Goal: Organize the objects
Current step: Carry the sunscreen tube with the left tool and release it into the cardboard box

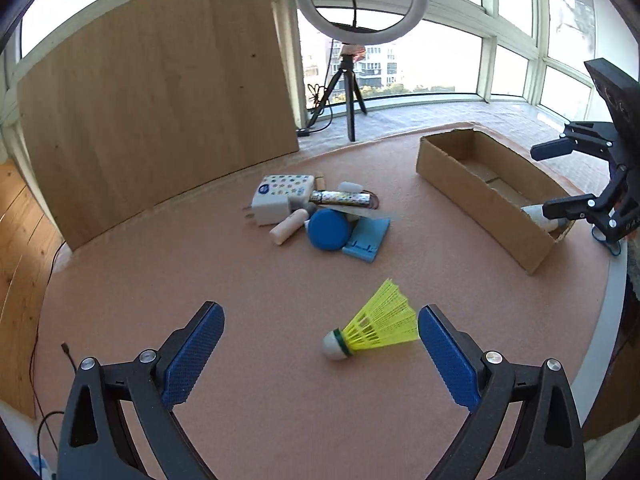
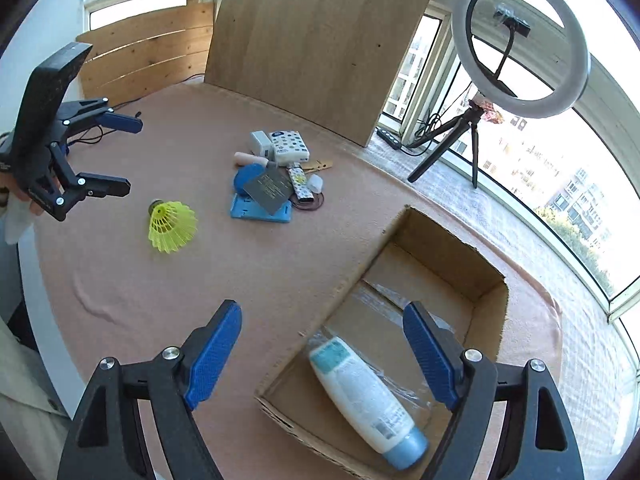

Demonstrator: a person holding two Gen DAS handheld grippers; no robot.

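Observation:
A yellow shuttlecock (image 1: 376, 328) with a white cork lies on the pink cloth between my left gripper's (image 1: 320, 314) open fingers, close to the right pad and untouched. From the right wrist view the shuttlecock (image 2: 172, 226) sits below the left gripper (image 2: 130, 155). My right gripper (image 2: 322, 309) hangs open over the near end of a cardboard box (image 2: 452, 240), where a white and blue bottle (image 2: 364, 396) lies flat. A pile of small objects (image 1: 316, 212) sits mid-table: a dotted tissue pack, a charger, a blue round tin, a blue holder.
A large wooden board (image 1: 160, 100) leans at the back of the table. A ring light on a tripod (image 1: 352, 80) stands on the sill by the windows. The box (image 1: 480, 196) lies on the right, with the right gripper (image 1: 544, 179) over its end. Cables hang off the left edge.

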